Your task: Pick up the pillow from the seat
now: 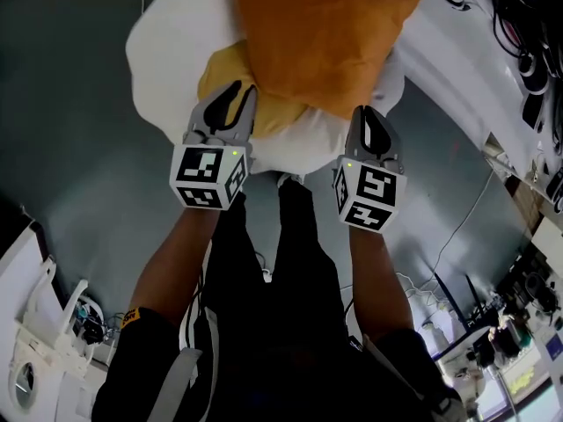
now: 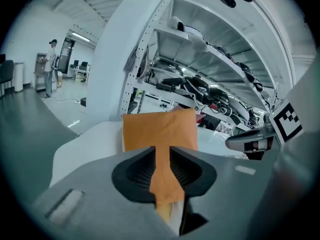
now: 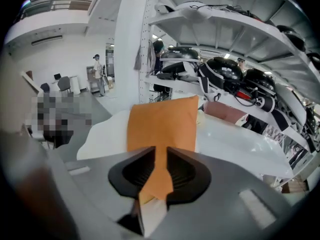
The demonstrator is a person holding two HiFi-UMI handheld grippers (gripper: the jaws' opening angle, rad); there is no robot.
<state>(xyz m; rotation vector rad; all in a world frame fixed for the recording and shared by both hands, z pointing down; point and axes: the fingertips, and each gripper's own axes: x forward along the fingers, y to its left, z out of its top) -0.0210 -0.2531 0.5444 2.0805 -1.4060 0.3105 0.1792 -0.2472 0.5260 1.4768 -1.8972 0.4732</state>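
An orange pillow point(image 1: 325, 33) lies on top of a yellow pillow point(image 1: 222, 70) on a white rounded seat point(image 1: 163, 47). My left gripper point(image 1: 230, 90) reaches the pillows' near left corner. In the left gripper view its jaws point(image 2: 162, 156) stand close together with a fold of the orange pillow point(image 2: 160, 129) filling the gap, yellow fabric just below. My right gripper point(image 1: 369, 112) is at the near right edge. In the right gripper view its jaws point(image 3: 161, 156) pinch a corner of the orange pillow point(image 3: 162, 124). The right gripper point(image 2: 250, 141) also shows in the left gripper view.
White shelving point(image 2: 210, 84) loaded with cables and gear stands behind the seat. Grey floor point(image 1: 70, 148) surrounds it, with a cable point(image 1: 457, 227) at the right and white equipment point(image 1: 35, 341) at the lower left. A person point(image 2: 50, 66) stands far off.
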